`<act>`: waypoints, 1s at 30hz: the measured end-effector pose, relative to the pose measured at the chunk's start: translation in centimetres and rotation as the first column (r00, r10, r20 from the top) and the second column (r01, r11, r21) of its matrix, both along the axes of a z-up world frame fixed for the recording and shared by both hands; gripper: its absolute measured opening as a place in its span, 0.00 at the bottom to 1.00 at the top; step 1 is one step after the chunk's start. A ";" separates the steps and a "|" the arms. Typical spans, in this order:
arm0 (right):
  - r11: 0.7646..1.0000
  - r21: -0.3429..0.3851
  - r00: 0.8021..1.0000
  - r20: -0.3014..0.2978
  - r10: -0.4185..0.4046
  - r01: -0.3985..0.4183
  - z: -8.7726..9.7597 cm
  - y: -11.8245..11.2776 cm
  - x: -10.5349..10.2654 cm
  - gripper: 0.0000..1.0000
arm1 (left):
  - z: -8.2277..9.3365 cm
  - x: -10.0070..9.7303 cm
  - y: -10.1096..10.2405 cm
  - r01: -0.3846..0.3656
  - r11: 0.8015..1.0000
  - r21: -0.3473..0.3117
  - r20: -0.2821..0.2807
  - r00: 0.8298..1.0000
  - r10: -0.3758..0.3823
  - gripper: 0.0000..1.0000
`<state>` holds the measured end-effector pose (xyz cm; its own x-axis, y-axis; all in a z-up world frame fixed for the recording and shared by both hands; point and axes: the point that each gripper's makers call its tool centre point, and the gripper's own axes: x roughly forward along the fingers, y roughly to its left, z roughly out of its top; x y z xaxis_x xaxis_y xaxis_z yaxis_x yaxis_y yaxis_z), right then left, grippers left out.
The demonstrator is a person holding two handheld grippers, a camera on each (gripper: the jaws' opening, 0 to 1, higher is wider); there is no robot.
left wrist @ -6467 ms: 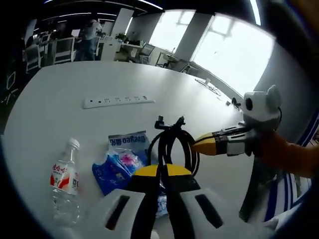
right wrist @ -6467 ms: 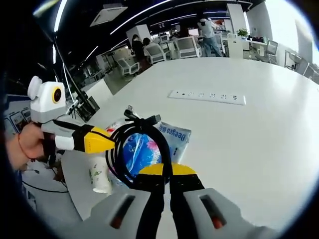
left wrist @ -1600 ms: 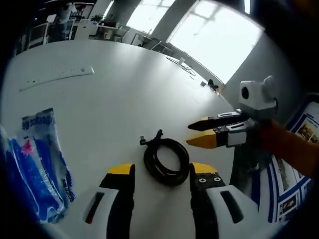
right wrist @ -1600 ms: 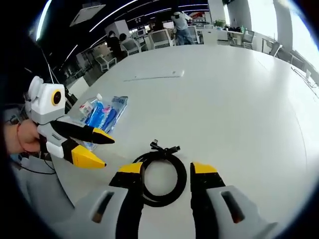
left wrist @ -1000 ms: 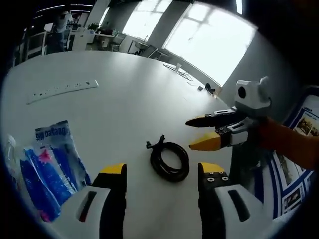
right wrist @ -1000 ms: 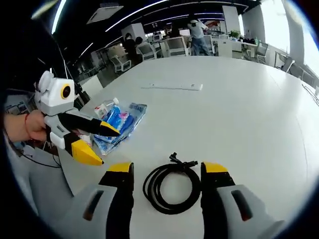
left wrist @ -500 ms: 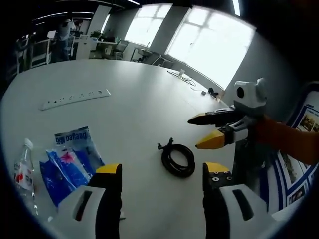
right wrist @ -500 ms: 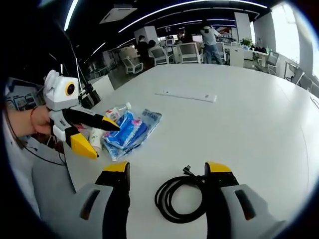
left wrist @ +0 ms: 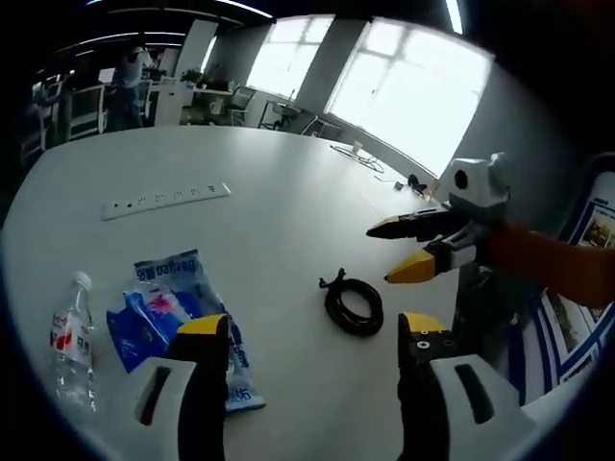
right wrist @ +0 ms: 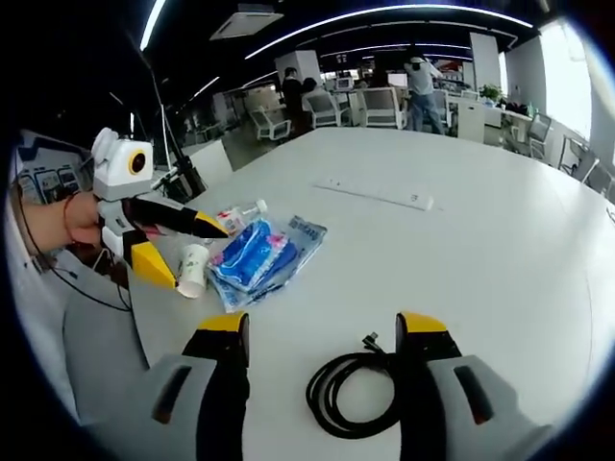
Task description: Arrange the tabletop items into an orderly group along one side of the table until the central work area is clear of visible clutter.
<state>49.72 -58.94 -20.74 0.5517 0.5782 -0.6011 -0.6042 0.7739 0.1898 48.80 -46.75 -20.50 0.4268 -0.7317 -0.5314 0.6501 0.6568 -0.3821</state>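
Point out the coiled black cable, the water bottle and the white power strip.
Coiled black cable (left wrist: 354, 305), left gripper view, on the coil's loops.
Water bottle (left wrist: 73, 339), left gripper view, on its red label.
White power strip (left wrist: 165, 199), left gripper view, mid-length.

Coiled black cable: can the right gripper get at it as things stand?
Probably yes. The coiled black cable lies flat on the white table, just ahead of the right gripper, whose jaws stand open, with nothing between. The blue snack bag sits apart.

Office chairs (right wrist: 380, 106), perhaps desks behind.
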 end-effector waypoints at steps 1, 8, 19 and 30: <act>1.000 0.000 1.000 0.001 0.004 -0.004 0.1 0.1 0.0 0.61 | 0.1 0.0 0.2 -0.001 1.000 0.001 0.002 1.000 0.001 0.73; 0.999 -0.020 0.999 0.013 0.042 -0.042 0.4 0.9 -0.1 0.61 | 0.7 0.0 2.2 -0.024 1.000 0.007 0.018 1.000 0.024 0.75; 0.997 -0.021 0.997 0.023 0.073 -0.072 1.1 2.1 -0.2 0.61 | 1.6 0.0 5.2 -0.063 0.998 0.016 0.037 0.997 0.062 0.77; 0.992 -0.033 0.992 0.041 0.123 -0.121 2.1 3.7 0.0 0.60 | 2.5 -0.4 9.1 -0.123 0.992 0.018 0.051 0.991 0.122 0.78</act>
<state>49.72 -55.25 -18.64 0.5037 0.6244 -0.5971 -0.7016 0.6989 0.1391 48.42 -37.66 -18.00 0.5391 -0.6610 -0.5220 0.5823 0.7403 -0.3361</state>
